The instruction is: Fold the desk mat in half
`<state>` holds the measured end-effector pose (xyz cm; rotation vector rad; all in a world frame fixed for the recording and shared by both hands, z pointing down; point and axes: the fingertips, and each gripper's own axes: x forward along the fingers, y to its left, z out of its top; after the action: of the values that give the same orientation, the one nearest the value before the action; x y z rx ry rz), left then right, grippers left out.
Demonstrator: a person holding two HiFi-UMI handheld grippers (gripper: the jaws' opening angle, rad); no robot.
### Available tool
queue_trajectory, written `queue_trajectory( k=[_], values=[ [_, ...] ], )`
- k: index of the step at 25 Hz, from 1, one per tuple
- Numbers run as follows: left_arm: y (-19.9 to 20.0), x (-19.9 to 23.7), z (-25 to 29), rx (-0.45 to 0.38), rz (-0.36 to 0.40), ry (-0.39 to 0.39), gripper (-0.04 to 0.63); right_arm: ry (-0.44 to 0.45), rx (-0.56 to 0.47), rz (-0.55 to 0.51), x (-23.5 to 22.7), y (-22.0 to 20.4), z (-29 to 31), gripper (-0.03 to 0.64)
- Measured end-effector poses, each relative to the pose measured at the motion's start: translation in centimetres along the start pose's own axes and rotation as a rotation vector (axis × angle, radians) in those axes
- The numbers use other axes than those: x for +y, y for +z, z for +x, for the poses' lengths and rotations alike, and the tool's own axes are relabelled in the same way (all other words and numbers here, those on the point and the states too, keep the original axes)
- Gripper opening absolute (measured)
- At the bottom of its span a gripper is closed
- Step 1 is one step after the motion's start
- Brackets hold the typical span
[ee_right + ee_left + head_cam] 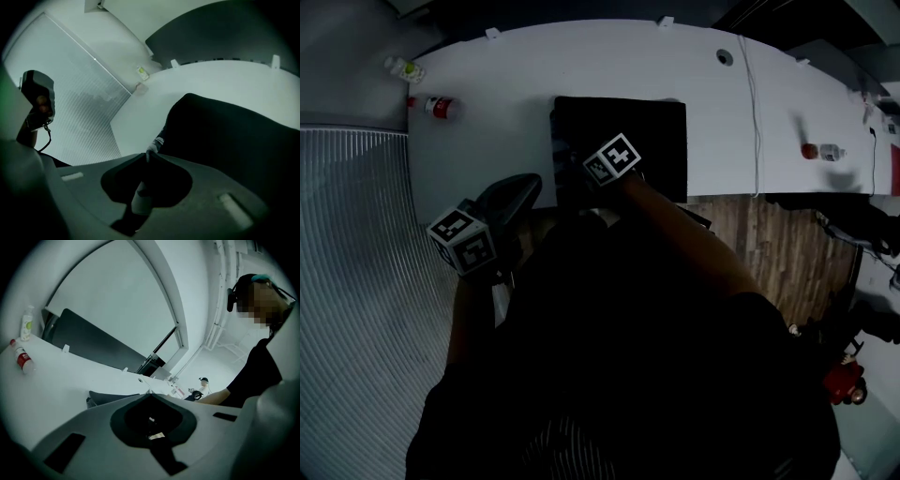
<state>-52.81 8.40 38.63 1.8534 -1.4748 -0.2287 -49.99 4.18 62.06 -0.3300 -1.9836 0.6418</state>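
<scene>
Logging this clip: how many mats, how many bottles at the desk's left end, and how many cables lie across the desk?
mat: 1
bottles: 2
cable: 1
Total: 4

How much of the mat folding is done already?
Nearly all of it, it seems. The desk mat already lies as a short, squarish black block on the white desk, with doubled layers at its near corner. In hand: the right gripper, jaws closed, seems to pinch that corner. The left gripper hangs beside the desk, jaws closed and empty. Left to do: let go, maybe press the fold flat.
</scene>
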Motion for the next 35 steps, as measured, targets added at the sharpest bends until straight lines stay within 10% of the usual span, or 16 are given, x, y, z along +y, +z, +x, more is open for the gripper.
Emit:
queue_trajectory(
  k=[4, 9, 14, 24, 35],
  values=[
    [-1.0, 1.2, -0.5, -0.003, -0.044, 0.040, 0.003, 0.064, 0.031, 0.032, 1.2, -2.0, 3.1, 0.081],
    [-1.1, 1.0, 0.7, 0.045, -0.036, 0.006, 0.003, 0.205, -0.166, 0.184, 2.4, -0.5, 1.6, 0.236],
    [-2.2, -0.6, 4.1, 0.112, 0.029, -0.093, 0.003, 0.356, -0.457, 0.167, 5.1, 0.6, -8.7, 0.072],
    [-1.1, -11.5, 15.2, 0.124, 0.244, -0.309, 0.003, 0.032, -0.993, 0.031, 6.8, -0.8, -31.5, 0.002],
    [-2.1, -25.0, 23.8, 0.160, 0.341, -0.483, 0.003, -0.183, -1.088, 0.008, 3.3, -11.3, -43.8, 0.002]
  ],
)
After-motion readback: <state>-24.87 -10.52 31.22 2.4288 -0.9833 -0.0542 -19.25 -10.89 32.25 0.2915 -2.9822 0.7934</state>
